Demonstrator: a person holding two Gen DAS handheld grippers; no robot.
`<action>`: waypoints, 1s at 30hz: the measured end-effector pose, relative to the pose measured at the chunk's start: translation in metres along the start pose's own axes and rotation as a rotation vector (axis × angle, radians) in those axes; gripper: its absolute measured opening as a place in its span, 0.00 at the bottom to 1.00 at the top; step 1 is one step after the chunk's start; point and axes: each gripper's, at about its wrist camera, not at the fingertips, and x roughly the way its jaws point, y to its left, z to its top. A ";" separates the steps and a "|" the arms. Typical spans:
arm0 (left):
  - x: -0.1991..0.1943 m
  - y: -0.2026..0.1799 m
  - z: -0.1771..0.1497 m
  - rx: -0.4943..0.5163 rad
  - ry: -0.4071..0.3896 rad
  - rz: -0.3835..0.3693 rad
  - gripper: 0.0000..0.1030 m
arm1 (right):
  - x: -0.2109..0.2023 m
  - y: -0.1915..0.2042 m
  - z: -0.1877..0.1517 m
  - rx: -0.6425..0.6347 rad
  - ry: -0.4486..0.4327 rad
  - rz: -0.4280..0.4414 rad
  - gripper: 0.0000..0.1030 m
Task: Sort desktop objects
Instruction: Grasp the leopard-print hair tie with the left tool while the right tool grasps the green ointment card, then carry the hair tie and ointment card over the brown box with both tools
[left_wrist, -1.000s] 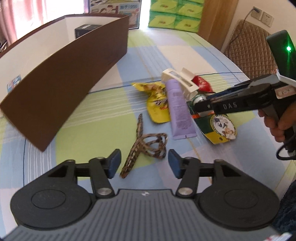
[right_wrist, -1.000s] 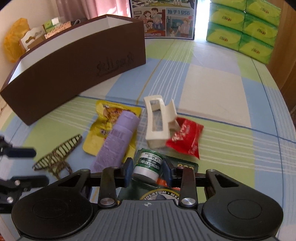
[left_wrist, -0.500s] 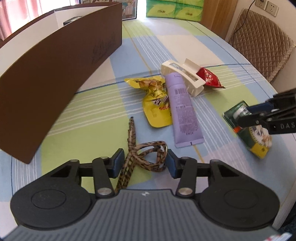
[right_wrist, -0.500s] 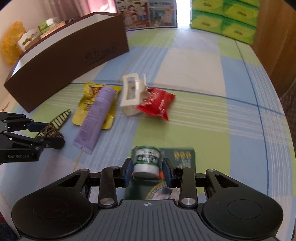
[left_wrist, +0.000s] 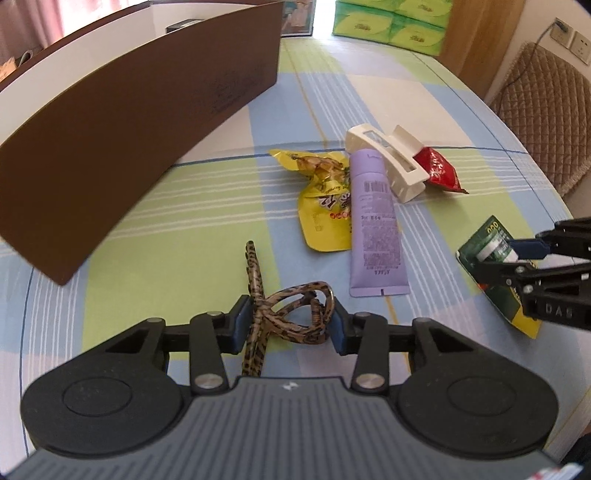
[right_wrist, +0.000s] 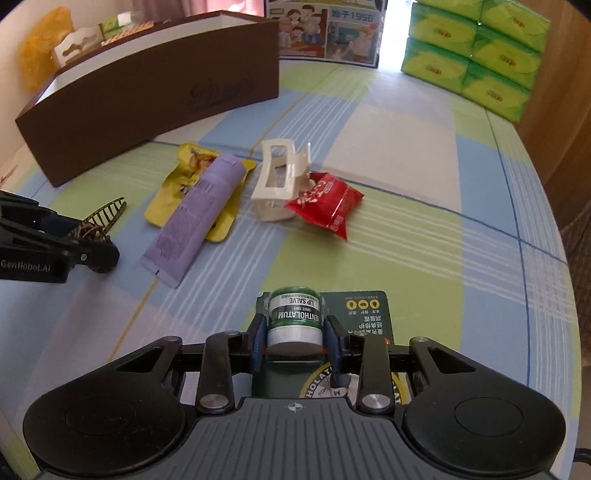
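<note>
Sorting in progress on a table covered by a checked cloth (right_wrist: 388, 155). The left gripper (left_wrist: 287, 325) points steeply down at a leopard-print hair clip (left_wrist: 284, 314) lying near the table's near edge; the jaws are closing with the clip's looped part between them, both blue pads (left_wrist: 240, 321) touching or nearly touching its sides, while its long tail runs away from the gripper across the cloth. In the right wrist view the same gripper (right_wrist: 99, 240) enters from the left edge with the clip (right_wrist: 98, 221) at its tips.

The right gripper (right_wrist: 294, 338) is closed narrowly on a small green lip-salve jar (right_wrist: 294, 317), one pad on each side of the jar, which sits on its dark green backing card (right_wrist: 354, 314); the card lies on the cloth toward the table's right edge. From the left wrist view this gripper (left_wrist: 517, 254) comes in at the right edge, clamped on the jar (left_wrist: 495, 251).

Between the two, near the table's middle, a purple tube (right_wrist: 195, 218) lies across a yellow snack pouch (right_wrist: 184, 173). Just beside the tube's far end stands a white claw clip (right_wrist: 280, 181), touching a red packet (right_wrist: 327, 205). A long brown box (right_wrist: 147, 96), white inside, stands along the far left; green tissue packs (right_wrist: 476, 48) are stacked at the far right corner.
</note>
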 end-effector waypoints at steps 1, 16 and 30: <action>-0.002 0.002 -0.001 -0.014 0.001 -0.006 0.36 | 0.000 -0.001 -0.001 0.004 0.003 0.009 0.30; -0.060 0.009 0.000 -0.103 -0.096 -0.008 0.36 | -0.039 0.003 0.026 -0.019 -0.077 0.108 0.30; -0.118 0.026 0.041 -0.142 -0.256 0.017 0.36 | -0.059 0.042 0.085 -0.160 -0.184 0.275 0.30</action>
